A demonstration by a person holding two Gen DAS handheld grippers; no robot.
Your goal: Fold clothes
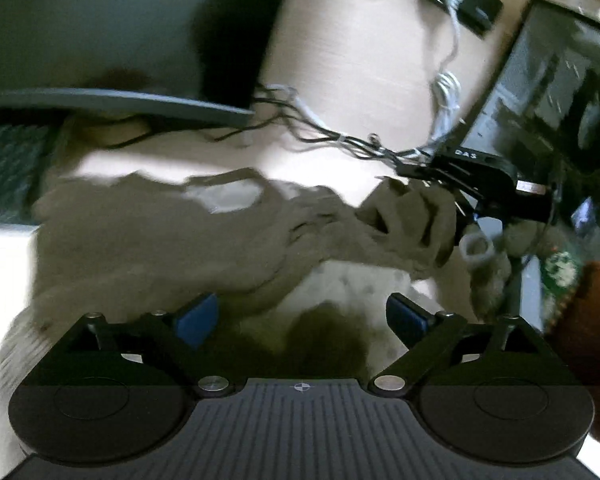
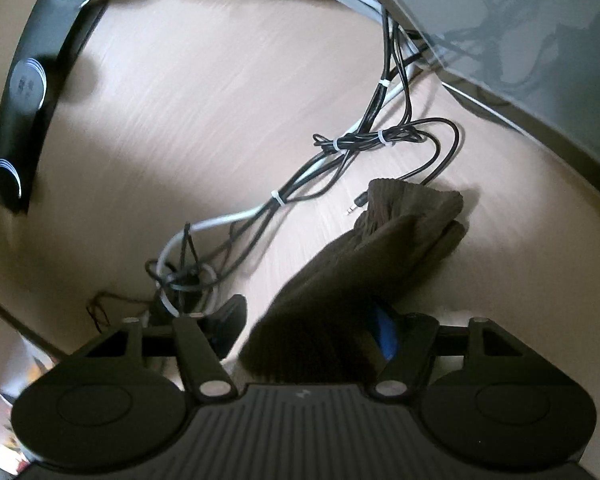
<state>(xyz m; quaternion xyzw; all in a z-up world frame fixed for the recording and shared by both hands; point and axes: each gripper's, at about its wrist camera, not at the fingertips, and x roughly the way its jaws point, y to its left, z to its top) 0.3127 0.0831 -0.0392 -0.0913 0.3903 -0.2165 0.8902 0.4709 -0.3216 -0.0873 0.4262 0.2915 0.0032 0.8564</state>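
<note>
- Left tongs [image 1: 300, 316] gape wide over one brown garment [image 1: 188, 236] bunched just ahead.
- Right tongs [image 2: 306, 322] pinch its ribbed cuff [image 2: 404, 216].
- One cable bundle [image 2: 340, 144] crowds bare table [image 2: 204, 92] ahead-left.

- Desk workspace, home or office: pale wood-grain desktop [image 2: 204, 92].
- Monitor [image 1: 556, 92] ahead-right of left jaws; keyboard [image 1: 4, 168] far left.
- Zip-tied cable bundle [image 2: 356, 140] ahead of right jaws.
- Black power strip [image 2: 32, 80] far left.
</note>
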